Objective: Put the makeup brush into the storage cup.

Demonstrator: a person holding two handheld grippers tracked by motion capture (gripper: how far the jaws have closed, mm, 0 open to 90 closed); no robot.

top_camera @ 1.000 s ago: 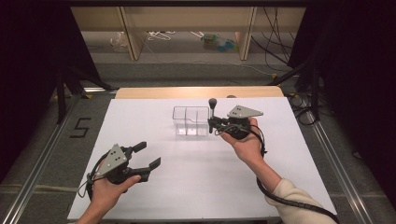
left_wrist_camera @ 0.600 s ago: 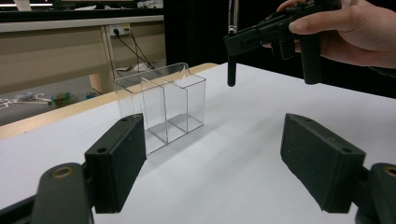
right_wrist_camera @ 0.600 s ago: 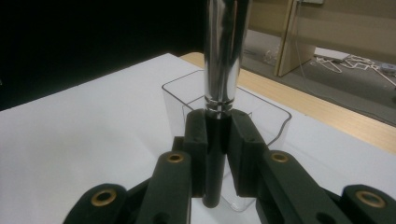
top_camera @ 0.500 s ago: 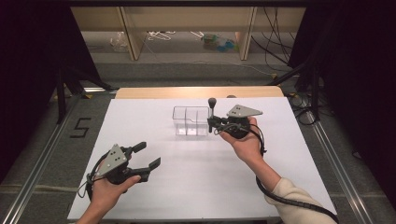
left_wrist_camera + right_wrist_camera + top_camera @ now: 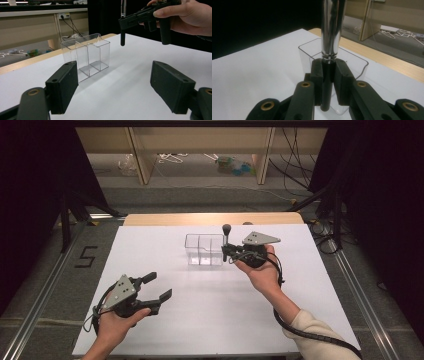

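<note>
A clear plastic box (image 5: 204, 249) with inner partitions stands at the middle back of the white table (image 5: 150, 250). Just right of it, my right gripper (image 5: 226, 252) is shut on a stick-like tool (image 5: 226, 231) held upright, with a black lower end, chrome shaft and dark round top. In the right gripper view the pads of my right gripper (image 5: 328, 72) clamp the tool (image 5: 331, 30) by its black part, the box (image 5: 357, 63) behind it. In the left gripper view the tool (image 5: 122, 38) hangs above the table, right of the box (image 5: 86, 57). My left gripper (image 5: 160, 285) stays open at the front left, jaws empty.
A wooden strip (image 5: 210, 218) borders the table's far edge, with shelf posts and loose clutter (image 5: 230, 165) on the floor beyond. Metal rails (image 5: 40, 295) run along both sides, and a "5" (image 5: 86, 256) is marked on the floor at left. The right gripper's cable (image 5: 305, 332) trails along the sleeve.
</note>
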